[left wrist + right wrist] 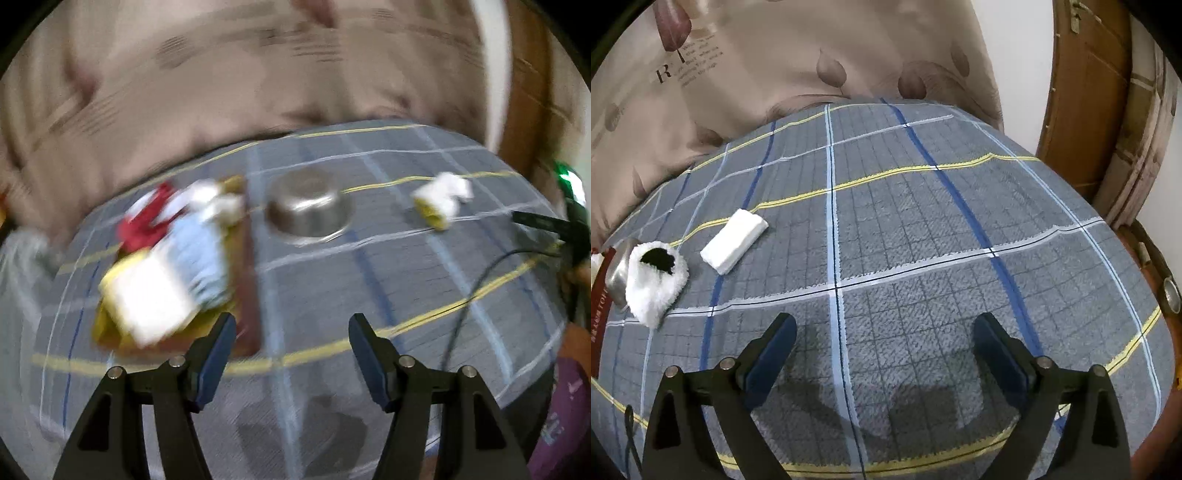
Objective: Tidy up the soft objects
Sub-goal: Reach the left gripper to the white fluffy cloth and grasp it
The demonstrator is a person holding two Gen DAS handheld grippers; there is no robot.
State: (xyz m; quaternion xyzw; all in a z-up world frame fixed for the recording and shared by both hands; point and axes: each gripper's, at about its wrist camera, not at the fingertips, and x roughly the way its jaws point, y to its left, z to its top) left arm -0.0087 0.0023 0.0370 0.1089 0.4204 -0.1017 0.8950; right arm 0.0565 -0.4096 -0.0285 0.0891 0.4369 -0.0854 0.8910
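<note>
Left wrist view smeared throughout. Pile (166, 266) in box (251, 280) reduced to patches of red, white, pale blue and yellow — single items not separable. Bowl (308, 212) edges streaked. Cloth (441, 199) beyond it white and yellow, shape unreadable. Curtain (221, 81) print lost to blur. At right edge, dark device with green light (570, 184) cut off.

Right wrist view: metal container (620, 273) half hidden behind fluffy slipper (655, 280); red box (600, 295) cropped at left edge — lettering too small to read.

Right hand-held gripper (884, 349) gapes empty over plaid cloth (923, 221).
</note>
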